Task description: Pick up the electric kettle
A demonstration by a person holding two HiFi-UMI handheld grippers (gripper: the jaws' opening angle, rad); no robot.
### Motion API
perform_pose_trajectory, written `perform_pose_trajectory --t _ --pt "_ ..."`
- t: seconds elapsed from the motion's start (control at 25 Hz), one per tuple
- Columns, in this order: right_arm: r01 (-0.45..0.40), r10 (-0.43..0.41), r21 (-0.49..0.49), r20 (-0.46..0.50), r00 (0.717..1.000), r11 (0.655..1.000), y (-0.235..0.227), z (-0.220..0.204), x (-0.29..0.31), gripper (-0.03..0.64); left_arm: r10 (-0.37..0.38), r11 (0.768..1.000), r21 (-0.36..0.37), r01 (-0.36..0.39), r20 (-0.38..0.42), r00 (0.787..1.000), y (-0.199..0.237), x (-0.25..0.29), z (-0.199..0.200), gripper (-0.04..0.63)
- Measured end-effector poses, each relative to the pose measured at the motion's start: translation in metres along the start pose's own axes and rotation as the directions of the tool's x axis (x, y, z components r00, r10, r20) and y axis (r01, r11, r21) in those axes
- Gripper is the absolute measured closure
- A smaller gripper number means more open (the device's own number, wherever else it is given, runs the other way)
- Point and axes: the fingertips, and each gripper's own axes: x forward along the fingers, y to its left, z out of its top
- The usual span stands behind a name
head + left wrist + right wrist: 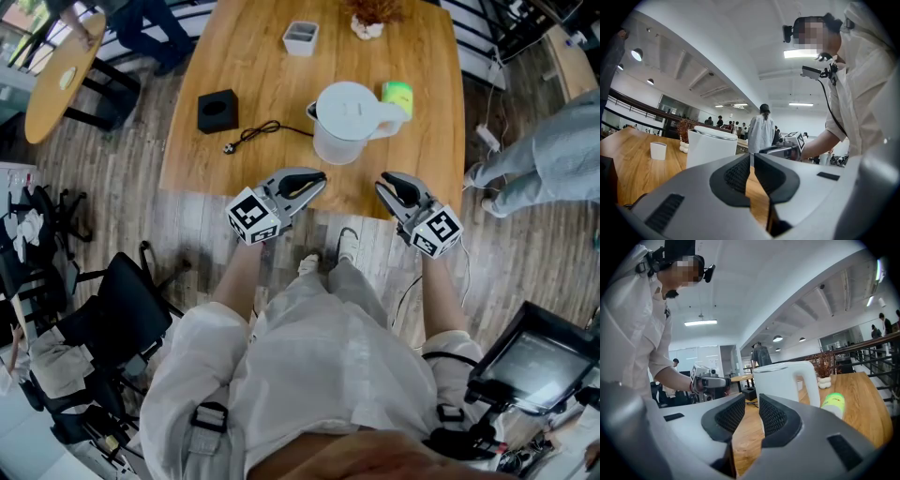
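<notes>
Kettle (347, 120) on table (234, 56), ahead of R hand-held gripper (386, 186), apart

kettle (349, 120): I see smooth white plastic, matt.
tabletop (234, 56): I see warm wood, grain showing, slight sheen.
fingers (774, 417): I see black pads, rough and ribbed, in matt grey shells.
</notes>
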Motion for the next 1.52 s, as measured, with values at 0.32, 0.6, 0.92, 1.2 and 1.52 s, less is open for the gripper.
perform_pose_trajectory --t 0.32,0.6,0.92,1.2,1.52 --pt "0.010 -0.009 0.008 -0.015 1.000 1.000 -0.005 -0.004 0.000 0.495 0.007 1.000 -0.001 -0.007 -0.013 1.000 0.004 -0.002 -0.003 0.573" --pt "0.021 -0.021 0.009 -0.025 0.999 1.000 -0.013 -0.005 -0.001 0.483 0.025 1.000 0.000 -0.025 -0.009 1.000 0.008 -0.002 -0.003 0.446" --pt "0.028 -0.028 0.005 -0.026 0.999 1.000 -0.031 -0.003 0.002 0.468 0.059 0.998 -0.015 -0.060 -0.020 0.998 0.022 0.005 -0.009 0.295" --pt "0.037 -0.036 0.023 -0.032 0.999 0.999 -0.043 -0.012 0.003 0.425 0.082 0.996 -0.022 -0.083 -0.043 0.996 0.033 0.009 -0.020 0.234" --pt "0.032 -0.030 0.059 -0.026 0.999 0.998 -0.054 -0.017 -0.003 0.390 0.096 0.993 -0.063 -0.099 -0.043 0.994 0.044 0.011 -0.021 0.197"
